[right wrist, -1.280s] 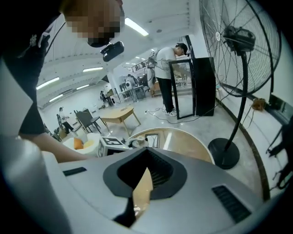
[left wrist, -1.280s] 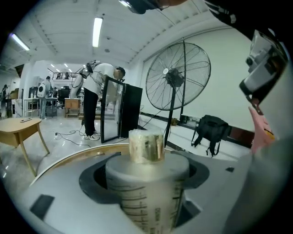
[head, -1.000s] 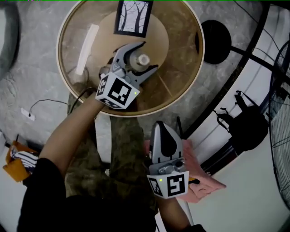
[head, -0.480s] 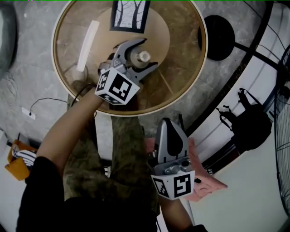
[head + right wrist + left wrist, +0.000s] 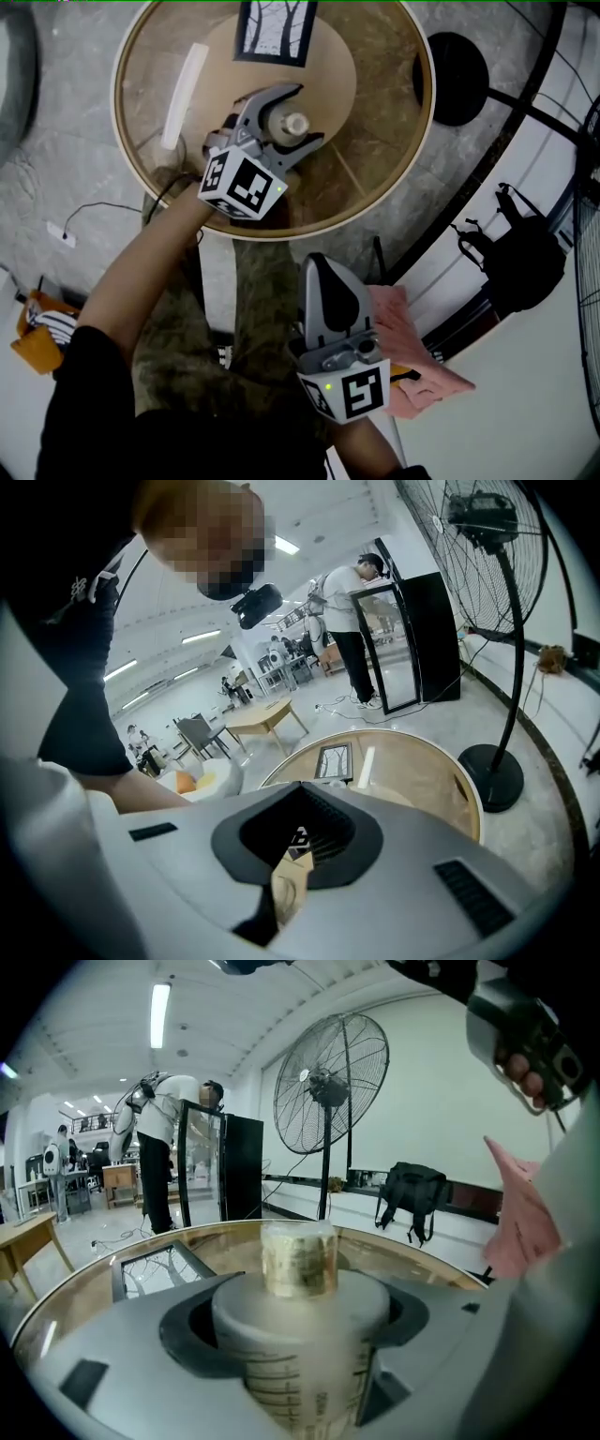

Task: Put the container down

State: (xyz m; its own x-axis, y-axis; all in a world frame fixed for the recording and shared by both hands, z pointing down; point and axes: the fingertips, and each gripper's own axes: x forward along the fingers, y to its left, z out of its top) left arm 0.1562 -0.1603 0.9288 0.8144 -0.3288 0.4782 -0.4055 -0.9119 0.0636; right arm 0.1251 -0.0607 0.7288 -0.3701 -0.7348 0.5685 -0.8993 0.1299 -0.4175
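Note:
The container [image 5: 291, 123] is a pale measuring bottle with printed scale marks and a clear cap. It is upright over the round glass table [image 5: 384, 141]. My left gripper [image 5: 307, 116] is shut on the container's body [image 5: 298, 1330], one jaw on each side. Whether its base touches the glass is hidden. My right gripper [image 5: 325, 266] is shut and holds nothing. It hangs off the table near the person's legs, and in the right gripper view [image 5: 298, 791] it points toward the table [image 5: 412, 775].
A black-framed picture [image 5: 274, 28] lies at the table's far side, a white strip [image 5: 183, 97] to its left. A fan base [image 5: 453, 78], a black backpack [image 5: 520, 262] and a pink cloth [image 5: 412, 361] are on the right. A cable [image 5: 94, 214] crosses the floor on the left.
The right gripper has shifted a little left and toward the body. The left gripper stays shut on the container with almost no movement.

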